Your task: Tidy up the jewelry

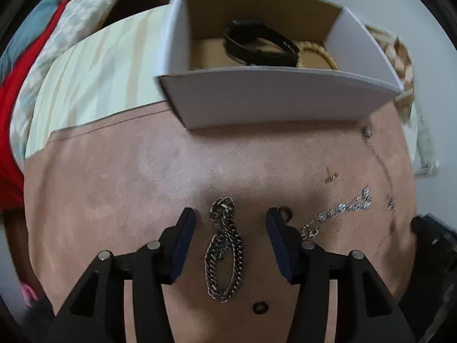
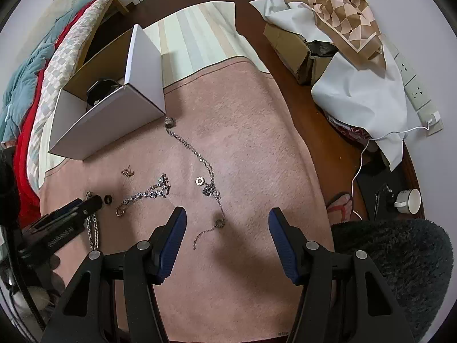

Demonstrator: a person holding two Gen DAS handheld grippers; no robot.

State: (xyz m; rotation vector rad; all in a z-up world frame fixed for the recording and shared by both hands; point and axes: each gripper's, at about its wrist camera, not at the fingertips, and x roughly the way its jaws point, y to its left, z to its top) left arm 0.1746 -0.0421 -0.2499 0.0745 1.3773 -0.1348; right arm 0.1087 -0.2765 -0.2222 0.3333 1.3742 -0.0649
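Left hand-held gripper straddling the dark curb chain

Left hand-held gripper wide open, holding nothing; dark curb chain lies on the pink mat between its fingers, long axis parallel to them. Right hand-held gripper open, empty, farther off. White box lies straight ahead

Thin necklace on pink mat

At the upper right of your right wrist view, a brown-and-cream checked cloth lies on crumpled white paper. Beside them sits a brown cardboard box. A white power strip runs along the right edge, and a white cup lies tipped at lower right.
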